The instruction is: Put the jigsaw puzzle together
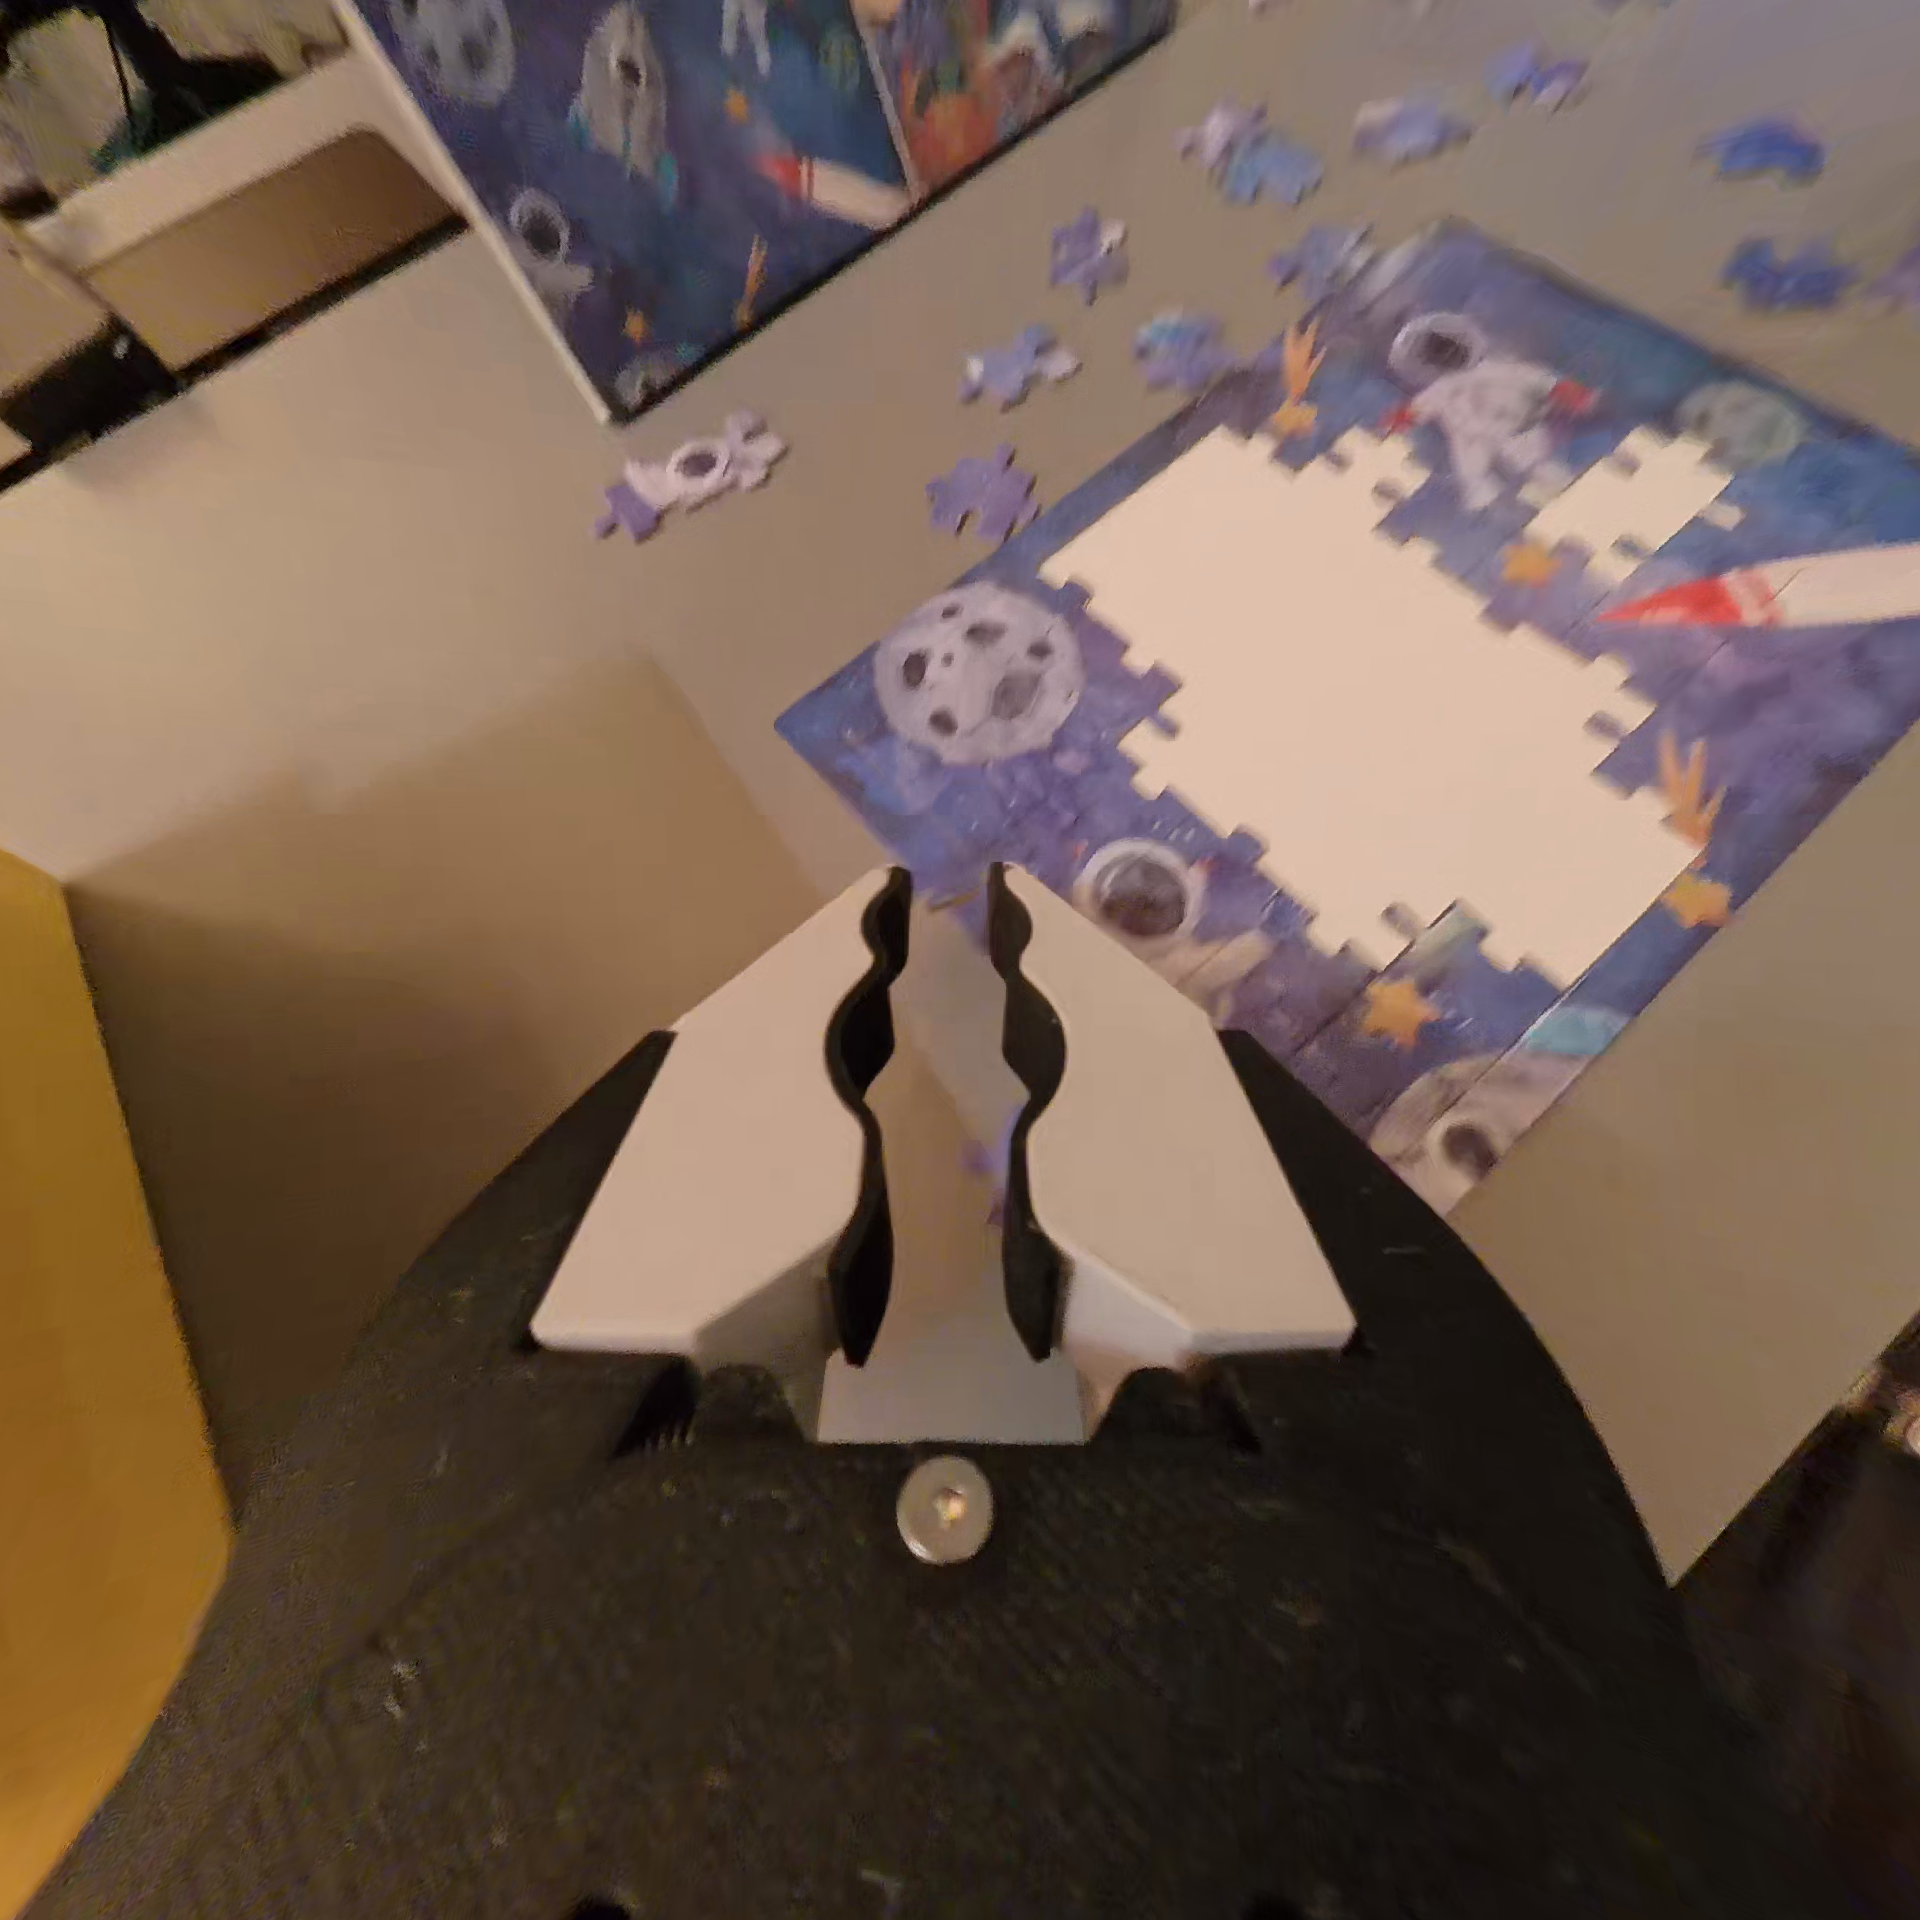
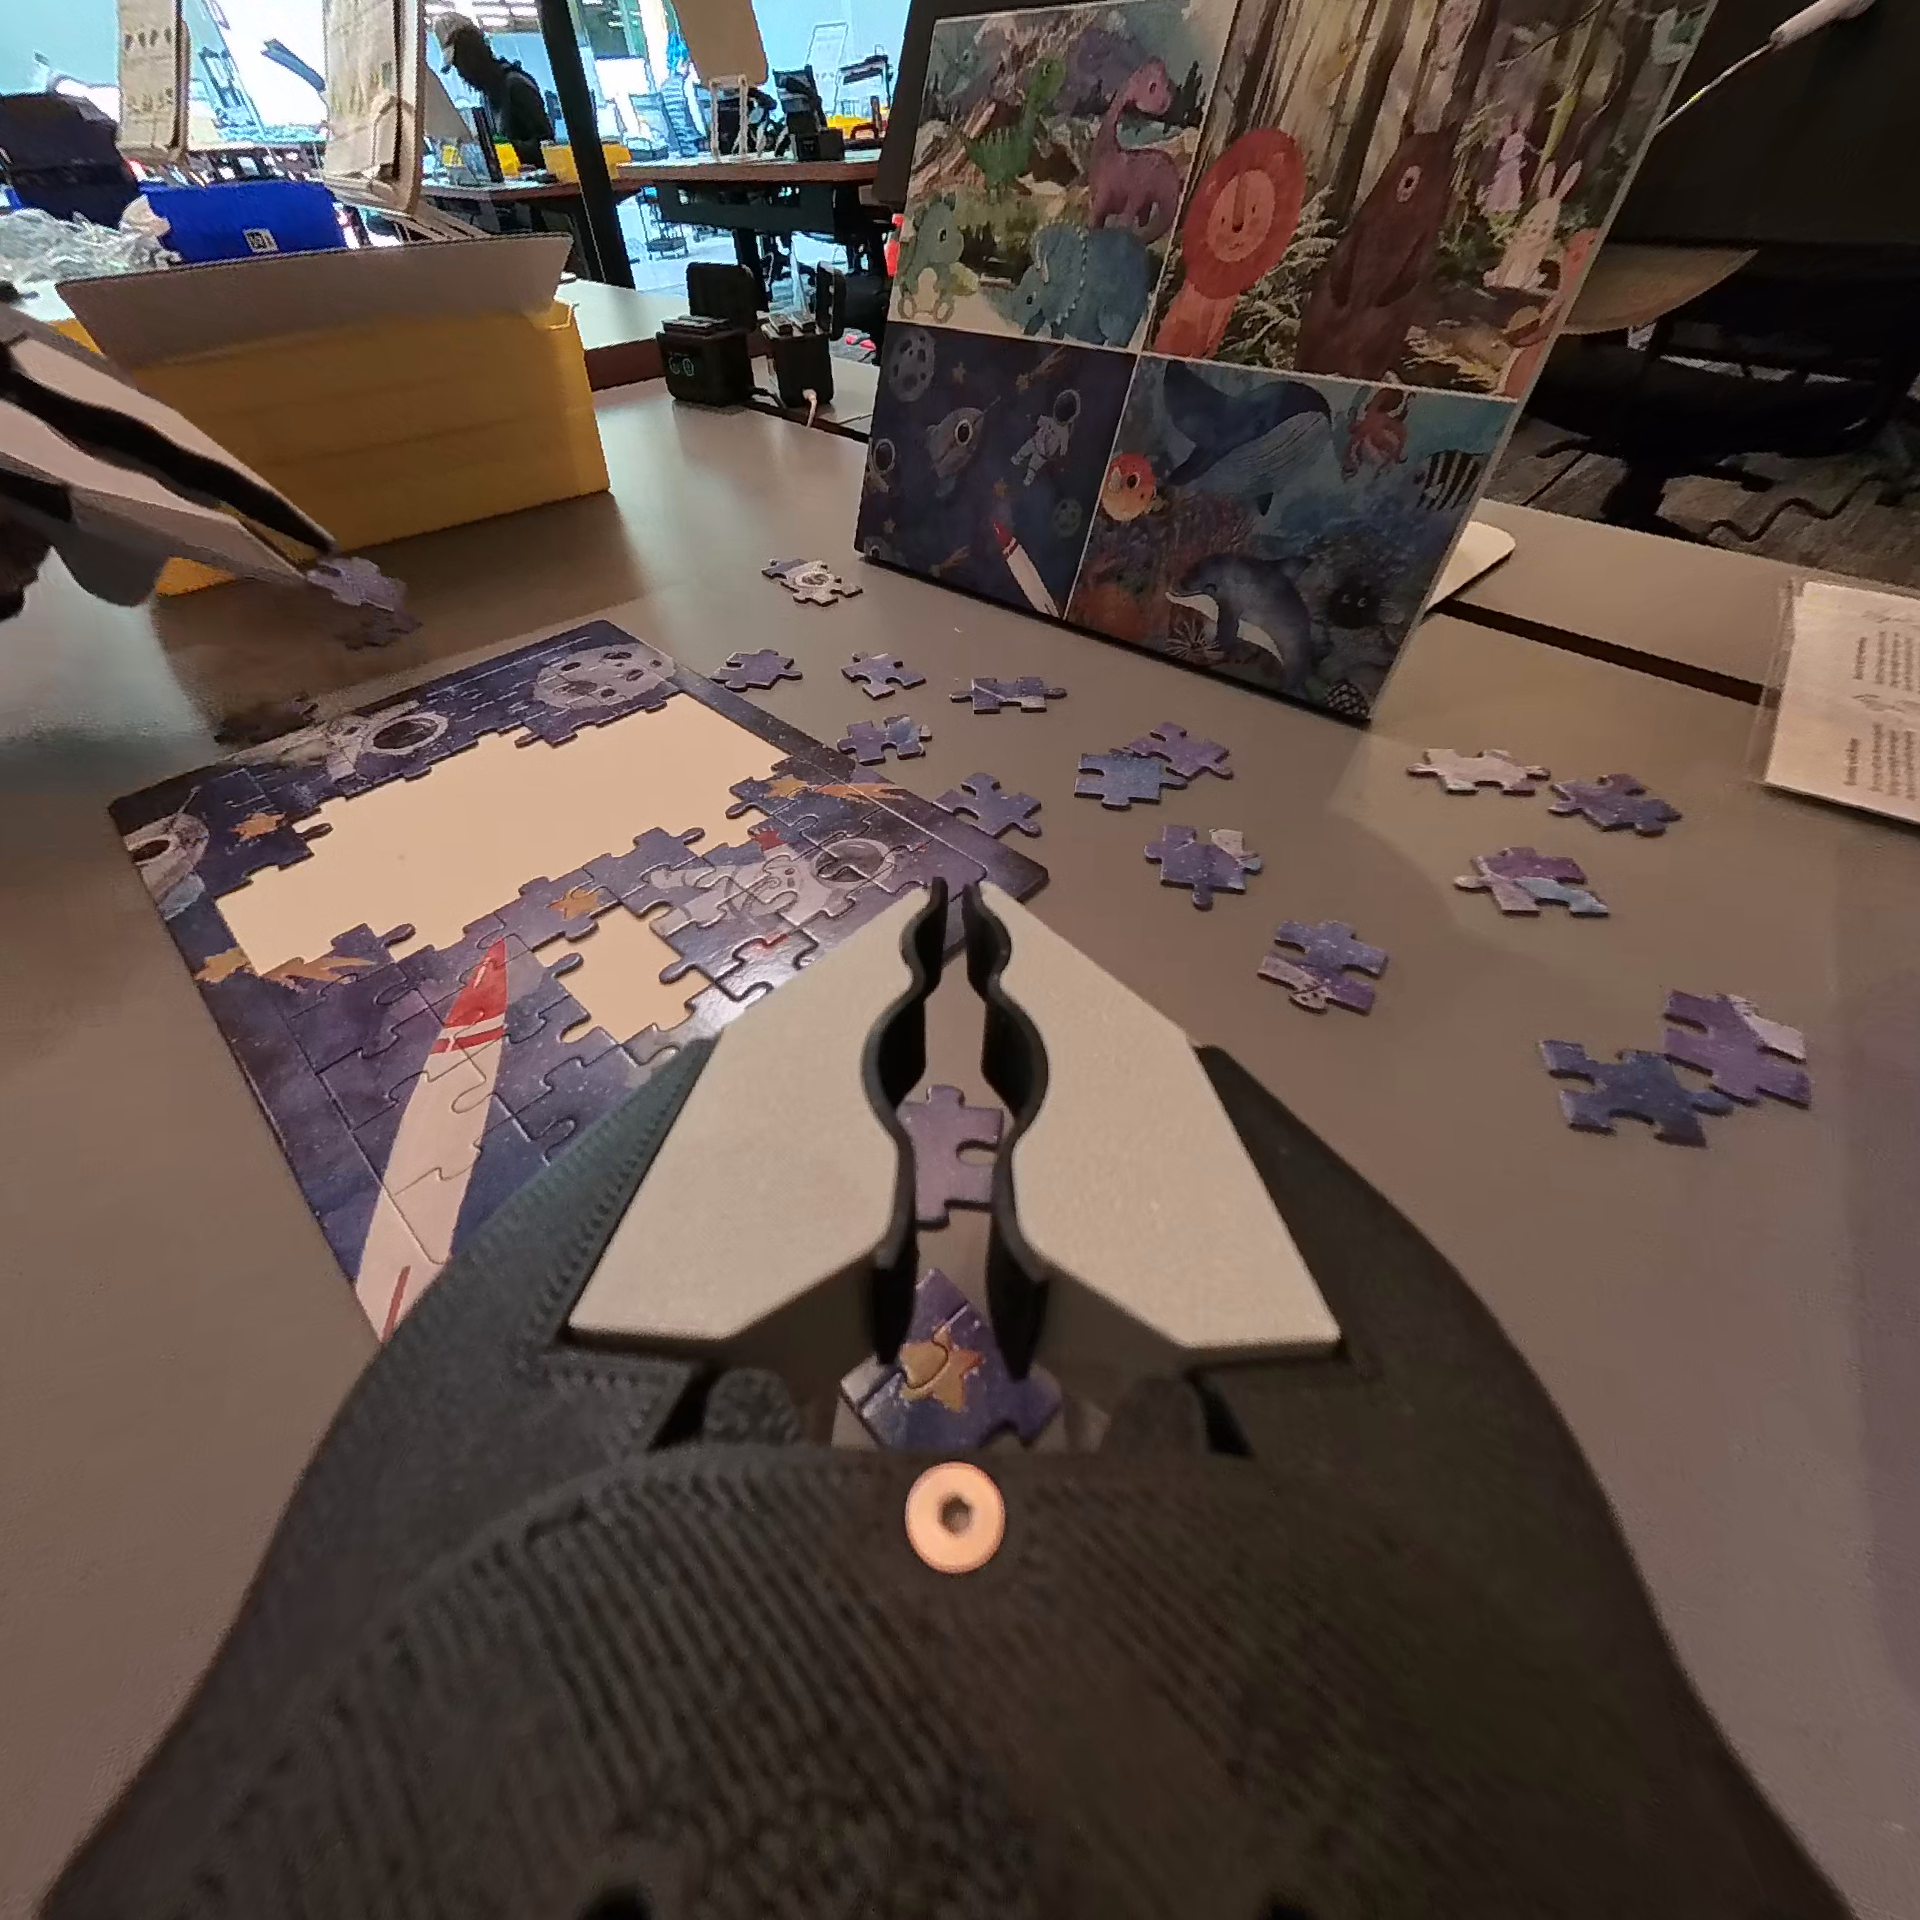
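My left gripper (image 1: 948, 883) hangs over the near left corner of the half-built space puzzle (image 1: 1351, 675). In the right wrist view the left gripper (image 2: 312, 556) is shut on a purple puzzle piece (image 2: 358, 584), held just above the table beside the puzzle's far left corner. In its own view only an edge of that piece (image 1: 945, 902) shows between the tips. My right gripper (image 2: 951, 904) is shut and empty, low over the puzzle's (image 2: 468, 831) near right corner. A loose purple piece (image 2: 945, 1153) lies on the table under its fingers.
Several loose purple pieces (image 2: 1320, 966) lie scattered right of the puzzle and behind it (image 1: 997, 488). A picture board (image 2: 1195, 343) stands upright behind them. A yellow box (image 2: 395, 416) sits at the back left. A clear sleeve with paper (image 2: 1849, 707) lies far right. My right fingertips sit around 35 cm from my left ones.
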`<state>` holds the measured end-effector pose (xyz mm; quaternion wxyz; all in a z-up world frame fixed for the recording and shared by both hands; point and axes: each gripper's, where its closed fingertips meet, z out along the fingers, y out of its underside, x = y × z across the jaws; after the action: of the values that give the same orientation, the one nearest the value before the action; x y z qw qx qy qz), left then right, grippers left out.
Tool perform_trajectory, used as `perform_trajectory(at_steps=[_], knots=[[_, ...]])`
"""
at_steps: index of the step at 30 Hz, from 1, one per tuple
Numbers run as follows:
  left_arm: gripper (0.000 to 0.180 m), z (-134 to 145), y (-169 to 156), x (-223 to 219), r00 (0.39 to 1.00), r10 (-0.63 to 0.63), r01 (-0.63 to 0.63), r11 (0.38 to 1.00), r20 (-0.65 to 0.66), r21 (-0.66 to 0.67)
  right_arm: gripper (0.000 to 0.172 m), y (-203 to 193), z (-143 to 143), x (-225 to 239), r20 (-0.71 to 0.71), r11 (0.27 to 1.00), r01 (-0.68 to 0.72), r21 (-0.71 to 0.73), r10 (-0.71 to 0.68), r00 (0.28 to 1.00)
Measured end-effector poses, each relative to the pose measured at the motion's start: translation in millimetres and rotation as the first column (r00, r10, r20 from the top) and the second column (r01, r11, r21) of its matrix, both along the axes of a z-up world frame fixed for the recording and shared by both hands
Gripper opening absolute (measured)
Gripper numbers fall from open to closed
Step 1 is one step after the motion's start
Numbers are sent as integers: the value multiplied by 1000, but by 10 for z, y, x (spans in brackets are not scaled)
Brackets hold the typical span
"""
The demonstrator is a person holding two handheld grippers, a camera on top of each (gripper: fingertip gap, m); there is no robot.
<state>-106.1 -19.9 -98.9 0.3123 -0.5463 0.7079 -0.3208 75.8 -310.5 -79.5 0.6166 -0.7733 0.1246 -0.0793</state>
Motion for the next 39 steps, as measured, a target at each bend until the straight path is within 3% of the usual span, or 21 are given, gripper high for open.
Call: perform_trajectory(at_steps=[3, 5, 8, 11, 15, 18, 22, 27, 34, 39], knots=[[14, 93, -347, 243, 998, -39, 43, 996, 53, -77, 1, 20, 68, 34, -5, 999, -8, 45, 8, 1000], [17, 0, -485, 400, 998, -62, 62, 997, 3, -43, 4, 51, 122, 52, -34, 997, -25, 72, 27, 999], [26, -125, -362, 524, 996, -18, 24, 997, -91, 69, 6, 139, 237, 40, -34, 994, -57, 98, 60, 998], [37, -162, -126, 442, 990, 5, 9, 995, -138, 96, 6, 238, 327, 22, -3, 992, -89, 92, 90, 996], [48, -301, 122, 158, 966, -89, 116, 988, -241, 98, 7, 351, 379, 6, -12, 984, -160, 82, 161, 987], [58, -405, 75, 5, 931, -214, 233, 972, -294, 30, 7, 406, 358, 28, -36, 976, -204, 73, 207, 978], [60, -505, 97, 28, 915, -237, 269, 962, -326, 56, 5, 432, 241, 66, -32, 975, -221, 38, 222, 974], [59, -333, -73, 318, 929, -288, 303, 952, -231, 32, 5, 329, 316, 209, 10, 983, -180, 39, 180, 984], [52, 94, -397, 1199, 918, -395, 397, 913, -42, 93, 6, 366, 780, 507, 146, 988, -153, 4, 150, 978], [49, 255, -284, 1662, 934, -349, 344, 936, 79, 71, 6, 453, 962, 842, 277, 997, -64, -42, 73, 958]])
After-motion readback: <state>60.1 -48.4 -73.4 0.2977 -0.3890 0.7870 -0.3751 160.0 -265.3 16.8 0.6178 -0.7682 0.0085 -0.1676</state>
